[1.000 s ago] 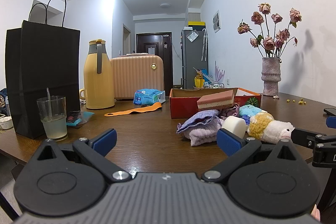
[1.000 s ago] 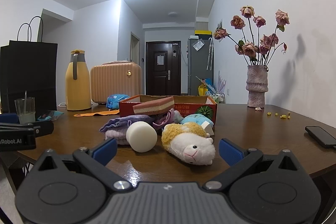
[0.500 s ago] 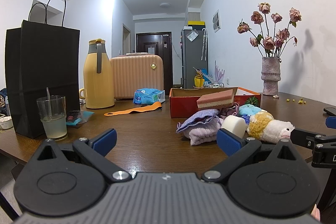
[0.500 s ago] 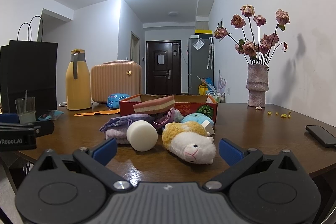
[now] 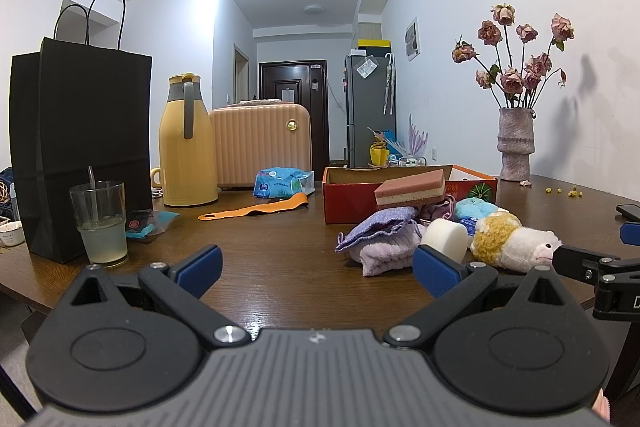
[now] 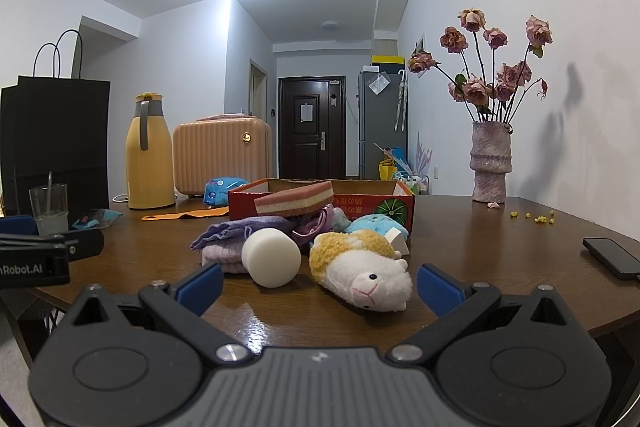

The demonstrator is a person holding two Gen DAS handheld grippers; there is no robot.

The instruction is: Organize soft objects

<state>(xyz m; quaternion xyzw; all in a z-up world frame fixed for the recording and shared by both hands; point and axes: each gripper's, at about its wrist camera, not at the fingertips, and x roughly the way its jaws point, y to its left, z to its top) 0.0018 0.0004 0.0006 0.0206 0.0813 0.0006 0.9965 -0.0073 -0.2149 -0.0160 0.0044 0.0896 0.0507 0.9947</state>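
Note:
A pile of soft things lies on the brown table in front of a red cardboard box (image 6: 372, 201) (image 5: 348, 199). The pile holds a white and yellow plush sheep (image 6: 360, 273) (image 5: 514, 243), a white foam cylinder (image 6: 272, 257) (image 5: 444, 237), a purple cloth (image 6: 228, 237) (image 5: 380, 239), a blue plush (image 6: 376, 225) (image 5: 476, 209) and a pink layered sponge (image 6: 294, 201) (image 5: 410, 189) leaning on the box. My right gripper (image 6: 320, 285) is open just short of the sheep and cylinder. My left gripper (image 5: 316, 267) is open over bare table, left of the pile.
On the left stand a black paper bag (image 5: 80, 147), a glass with a straw (image 5: 100, 223), a yellow thermos (image 5: 186, 151) and a peach case (image 5: 260, 143). An orange strip (image 5: 256, 209) lies mid-table. A vase of roses (image 6: 490, 163) and a phone (image 6: 612, 257) are on the right.
The right wrist view has crept slightly closer to the pile. The left gripper has not moved.

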